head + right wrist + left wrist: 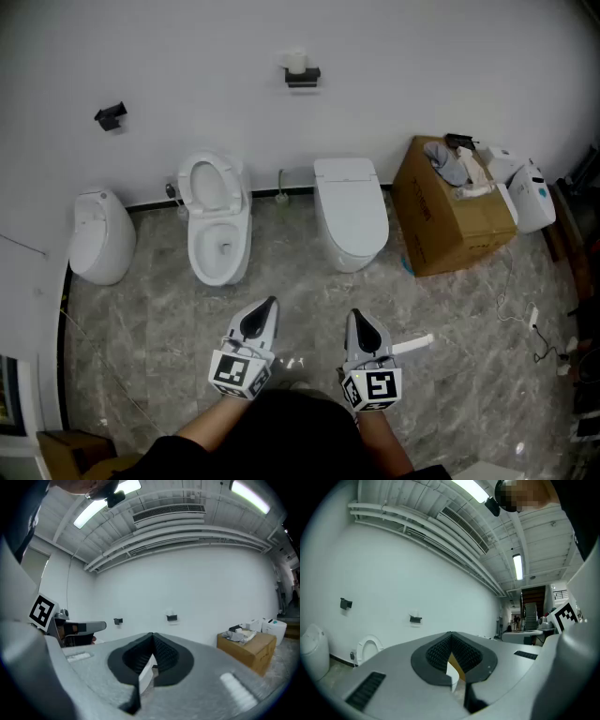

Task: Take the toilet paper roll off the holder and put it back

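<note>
Left claw (265, 309) and right claw (357, 321) pressed together, empty; task seems unstarted. Next I must reach the far toilet paper roll (297, 63) on its holder (303, 77).

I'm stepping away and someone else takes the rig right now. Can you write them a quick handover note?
Left tongs: shut, empty, held level over the floor.
Right tongs: shut, empty, level beside the left.
Toilet paper roll: sits on the black holder on the far wall, well beyond both tongs.
Done: can't tell; the roll is on the holder, which fits either the start or the finish.
Left, if starting: walk up, lift the roll off, put it back.
</note>
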{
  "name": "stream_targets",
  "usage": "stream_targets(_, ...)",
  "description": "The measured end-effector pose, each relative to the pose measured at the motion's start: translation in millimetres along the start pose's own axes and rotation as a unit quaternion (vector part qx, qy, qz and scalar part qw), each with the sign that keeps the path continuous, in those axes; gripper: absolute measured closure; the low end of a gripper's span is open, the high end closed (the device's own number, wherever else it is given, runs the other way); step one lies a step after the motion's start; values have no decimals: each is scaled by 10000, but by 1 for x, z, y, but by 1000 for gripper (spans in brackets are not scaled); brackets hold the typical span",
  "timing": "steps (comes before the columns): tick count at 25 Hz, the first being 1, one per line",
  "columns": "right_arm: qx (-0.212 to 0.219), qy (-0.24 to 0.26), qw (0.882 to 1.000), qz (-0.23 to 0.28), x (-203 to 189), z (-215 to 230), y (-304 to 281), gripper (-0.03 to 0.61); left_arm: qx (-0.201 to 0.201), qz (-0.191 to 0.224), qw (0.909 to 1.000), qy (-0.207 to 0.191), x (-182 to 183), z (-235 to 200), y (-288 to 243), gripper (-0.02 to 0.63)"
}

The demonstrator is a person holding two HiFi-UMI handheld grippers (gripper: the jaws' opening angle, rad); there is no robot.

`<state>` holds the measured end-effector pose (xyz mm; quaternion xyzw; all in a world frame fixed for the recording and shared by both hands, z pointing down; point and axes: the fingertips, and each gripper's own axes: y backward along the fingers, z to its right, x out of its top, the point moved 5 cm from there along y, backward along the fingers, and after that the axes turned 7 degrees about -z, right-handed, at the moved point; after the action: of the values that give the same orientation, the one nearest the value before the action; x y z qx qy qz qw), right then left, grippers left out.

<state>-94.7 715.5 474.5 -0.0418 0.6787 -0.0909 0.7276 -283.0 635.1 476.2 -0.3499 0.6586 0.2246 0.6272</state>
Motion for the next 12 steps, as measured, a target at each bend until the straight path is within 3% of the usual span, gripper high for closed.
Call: stream_targets(12, 5, -550, 9983, 205, -10, 38, -33, 580, -70, -35, 10000, 35, -5, -25, -46, 597)
